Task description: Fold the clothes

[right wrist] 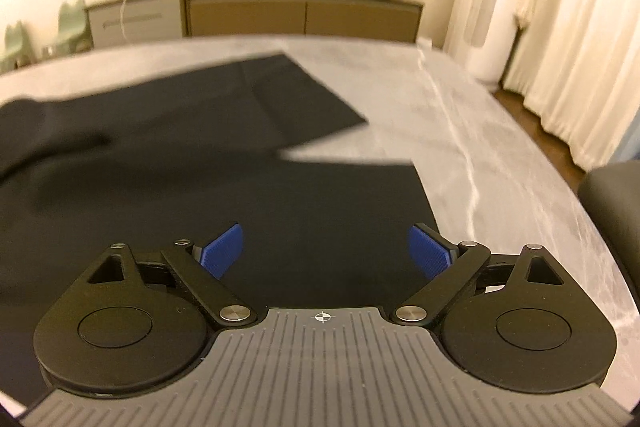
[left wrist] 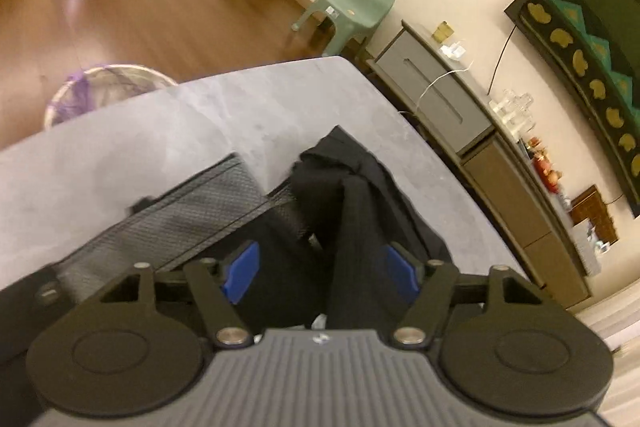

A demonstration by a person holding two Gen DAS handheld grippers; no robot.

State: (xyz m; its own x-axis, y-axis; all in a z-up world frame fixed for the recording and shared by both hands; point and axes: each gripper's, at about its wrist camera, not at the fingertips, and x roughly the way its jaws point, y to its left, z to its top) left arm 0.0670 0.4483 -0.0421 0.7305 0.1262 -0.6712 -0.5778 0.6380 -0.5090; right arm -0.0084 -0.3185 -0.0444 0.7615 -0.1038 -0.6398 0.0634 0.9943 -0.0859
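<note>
Lying across the grey table (right wrist: 460, 115), black clothing (right wrist: 200, 163) is being straddled by both released grippers (left wrist: 320, 267) (right wrist: 326, 253), nothing being grasped.

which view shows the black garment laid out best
The right wrist view: the black garment lies spread across the grey table, edges visible. The left wrist view shows only a bunched fold rising between the left gripper fingers.

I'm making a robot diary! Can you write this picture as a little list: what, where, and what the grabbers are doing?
garment: black garment, spread on the table, one part bunched up
left gripper: open, bunched cloth between its blue pads, not pinched
right gripper: open, empty, over the flat cloth
also there: grey mesh band, green chairs, sideboard
</note>
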